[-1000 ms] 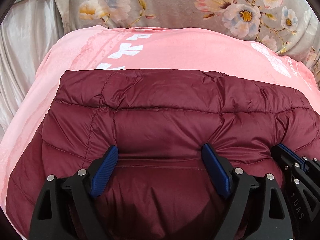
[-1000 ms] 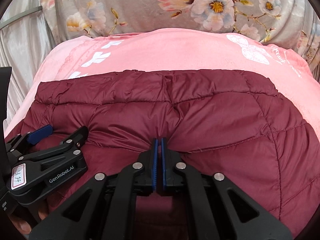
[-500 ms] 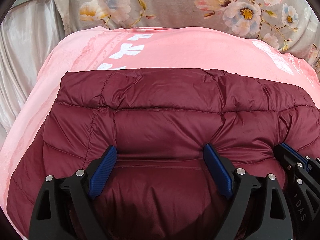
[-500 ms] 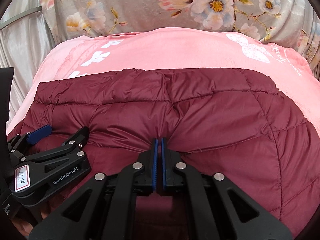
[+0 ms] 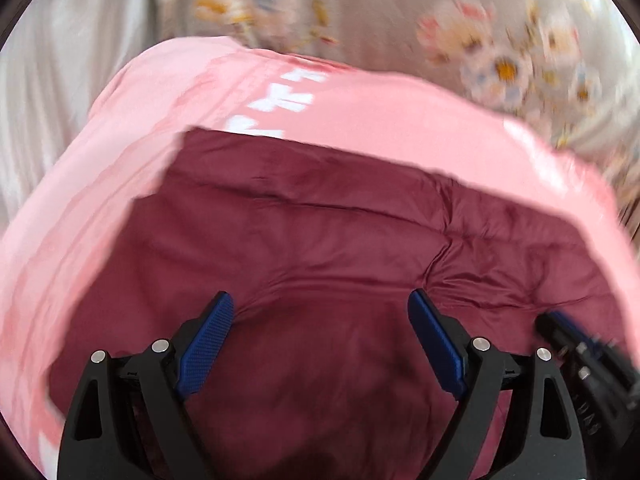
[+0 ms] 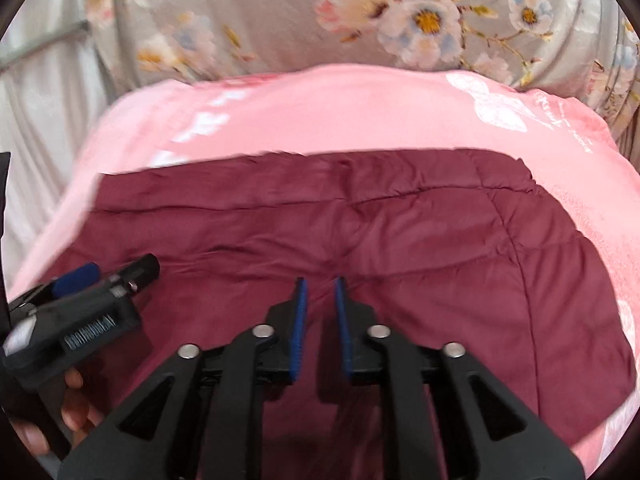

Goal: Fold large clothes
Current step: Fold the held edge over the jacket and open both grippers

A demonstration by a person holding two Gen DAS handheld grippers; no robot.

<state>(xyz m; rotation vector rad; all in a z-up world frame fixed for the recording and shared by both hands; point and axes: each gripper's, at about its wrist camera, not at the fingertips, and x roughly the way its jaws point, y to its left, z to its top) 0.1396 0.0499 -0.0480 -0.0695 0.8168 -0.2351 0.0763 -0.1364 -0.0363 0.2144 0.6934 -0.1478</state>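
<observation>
A maroon quilted puffer jacket (image 5: 320,248) (image 6: 360,232) lies folded on a pink blanket (image 5: 360,104) (image 6: 328,108). My left gripper (image 5: 320,312) hovers over its near part with the blue pads wide apart and nothing between them. My right gripper (image 6: 319,292) is just above the jacket, its jaws opening, a narrow gap between the pads and no fabric pinched in it. The right gripper's tip (image 5: 560,328) shows at the right edge of the left wrist view. In the right wrist view the left gripper (image 6: 80,304) sits at the left, in a person's hand (image 6: 72,400).
A grey floral cloth (image 6: 400,12) (image 5: 480,48) lies beyond the blanket. Pale satin fabric (image 6: 36,120) (image 5: 48,100) lies to the left. The pink blanket rims the jacket on the left, far and right sides.
The right gripper's pads, pinched on a jacket fold before, have parted and let it go. Both grippers have pulled back and up from the jacket. The left wrist view has rolled and blurred.
</observation>
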